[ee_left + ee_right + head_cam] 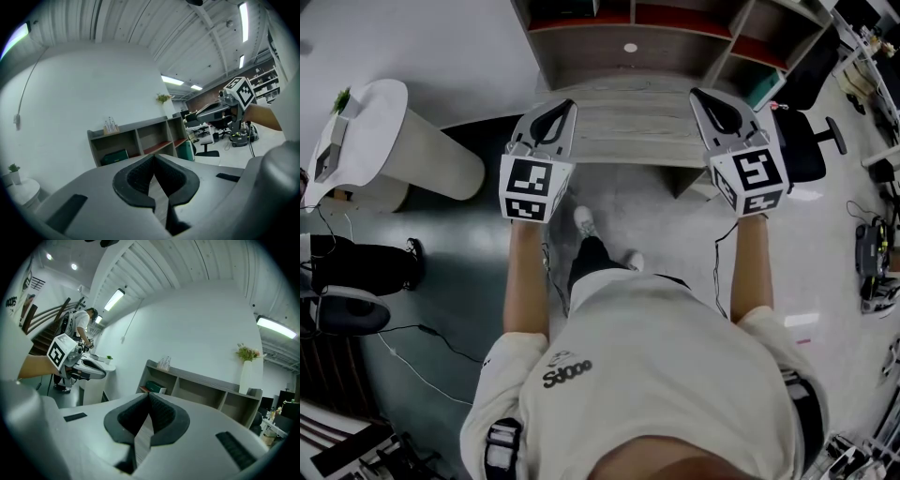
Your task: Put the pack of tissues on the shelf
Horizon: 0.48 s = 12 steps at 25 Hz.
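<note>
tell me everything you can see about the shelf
The shelf is a long, low, open-fronted unit of grey wood-look boards. Upright panels split it into several compartments, some with reddish inner boards. It stands on the floor against the white wall. A green box lies in its left end compartment. On top, small clear bottles stand at that end and a tall white vase holding a plant stands near the other.

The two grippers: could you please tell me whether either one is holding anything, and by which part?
Nothing is held. The left gripper and the right gripper each have their jaws closed together with nothing between them.
</note>
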### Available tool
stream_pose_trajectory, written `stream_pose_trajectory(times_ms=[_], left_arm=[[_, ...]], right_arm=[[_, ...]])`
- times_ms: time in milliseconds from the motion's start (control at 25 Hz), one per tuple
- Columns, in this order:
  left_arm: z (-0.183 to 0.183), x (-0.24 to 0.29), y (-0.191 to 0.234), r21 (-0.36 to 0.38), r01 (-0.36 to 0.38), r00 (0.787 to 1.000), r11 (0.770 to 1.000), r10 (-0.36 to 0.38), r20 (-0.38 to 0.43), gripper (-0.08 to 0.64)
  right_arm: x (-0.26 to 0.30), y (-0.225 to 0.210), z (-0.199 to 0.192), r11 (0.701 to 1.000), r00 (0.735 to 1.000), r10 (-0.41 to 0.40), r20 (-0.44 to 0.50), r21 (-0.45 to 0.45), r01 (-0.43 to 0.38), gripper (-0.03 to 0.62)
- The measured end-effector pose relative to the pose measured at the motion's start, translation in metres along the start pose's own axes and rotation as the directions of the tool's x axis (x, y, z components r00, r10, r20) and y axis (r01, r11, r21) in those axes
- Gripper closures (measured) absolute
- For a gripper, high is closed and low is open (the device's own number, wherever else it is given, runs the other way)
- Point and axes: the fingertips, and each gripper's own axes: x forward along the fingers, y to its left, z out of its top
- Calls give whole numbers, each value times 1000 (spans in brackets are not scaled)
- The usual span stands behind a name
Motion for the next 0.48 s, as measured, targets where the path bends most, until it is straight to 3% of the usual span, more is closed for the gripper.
stream_pose_trajectory(times_ms=[480], left_arm=[[4, 18, 2, 0, 7, 1000, 1000, -7, 3, 541]], right_arm=[[12, -13, -5, 1000, 1000, 3, 6, -1, -3, 594]])
